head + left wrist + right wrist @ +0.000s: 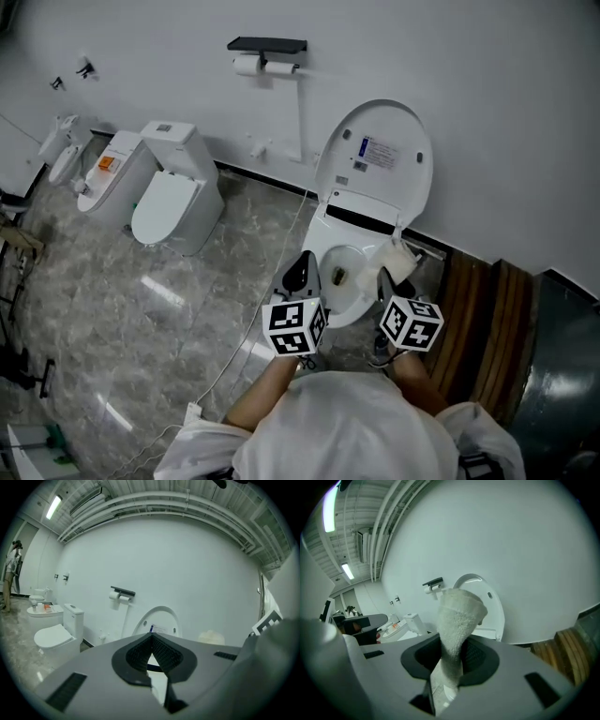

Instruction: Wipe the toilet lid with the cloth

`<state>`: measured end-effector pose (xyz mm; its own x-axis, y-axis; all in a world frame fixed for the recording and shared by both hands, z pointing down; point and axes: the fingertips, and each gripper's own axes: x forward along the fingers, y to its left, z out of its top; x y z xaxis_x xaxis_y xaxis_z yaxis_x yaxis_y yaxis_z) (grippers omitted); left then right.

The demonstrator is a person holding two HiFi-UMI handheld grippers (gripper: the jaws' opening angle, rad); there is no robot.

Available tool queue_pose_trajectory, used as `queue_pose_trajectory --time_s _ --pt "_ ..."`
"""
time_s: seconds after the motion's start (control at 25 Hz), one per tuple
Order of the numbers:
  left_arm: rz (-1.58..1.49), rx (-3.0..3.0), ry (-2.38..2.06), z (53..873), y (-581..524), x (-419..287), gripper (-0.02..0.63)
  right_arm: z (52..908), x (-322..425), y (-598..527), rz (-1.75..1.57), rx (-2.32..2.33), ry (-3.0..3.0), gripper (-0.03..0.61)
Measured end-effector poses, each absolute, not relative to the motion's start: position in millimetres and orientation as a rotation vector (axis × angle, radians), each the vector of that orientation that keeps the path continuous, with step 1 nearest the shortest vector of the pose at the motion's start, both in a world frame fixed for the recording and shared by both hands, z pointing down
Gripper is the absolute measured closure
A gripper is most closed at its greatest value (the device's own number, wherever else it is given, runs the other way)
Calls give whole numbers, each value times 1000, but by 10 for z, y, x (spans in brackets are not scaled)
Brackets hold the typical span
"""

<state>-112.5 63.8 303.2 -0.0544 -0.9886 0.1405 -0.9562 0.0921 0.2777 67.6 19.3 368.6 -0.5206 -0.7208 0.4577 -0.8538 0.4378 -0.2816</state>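
Note:
The toilet lid [379,157] stands raised against the white wall, with a blue-and-white label on its inner face; it also shows in the left gripper view [160,619] and in the right gripper view [488,603]. The bowl [345,272] lies open below it. My right gripper [386,282] is shut on a pale cloth [397,259], which sticks up between the jaws [457,620] in front of the lid. My left gripper [301,272] hovers over the bowl's left rim, shut and with nothing in it [151,649].
A second white toilet [174,193] with its lid down stands to the left, beside a low fixture [111,172]. A toilet-paper holder [266,54] hangs on the wall. Wooden slats [486,328] lie to the right. A white cable [246,328] runs across the marbled floor.

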Motion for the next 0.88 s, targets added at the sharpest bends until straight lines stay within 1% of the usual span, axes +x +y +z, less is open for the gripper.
queue_pose_trajectory --time_s 0.48,0.68,0.88 --pt "-109 2118 -1855 3173 -559 -974 600 3618 568 -344 693 1602 -2333 486" --pt "-117 2121 -1882 3229 -1073 -936 600 3700 450 -747 633 1604 -2377 486" --pt "-91 2192 -1899 3116 -1444 -921 600 3647 391 -1297 627 1606 -2433 486"
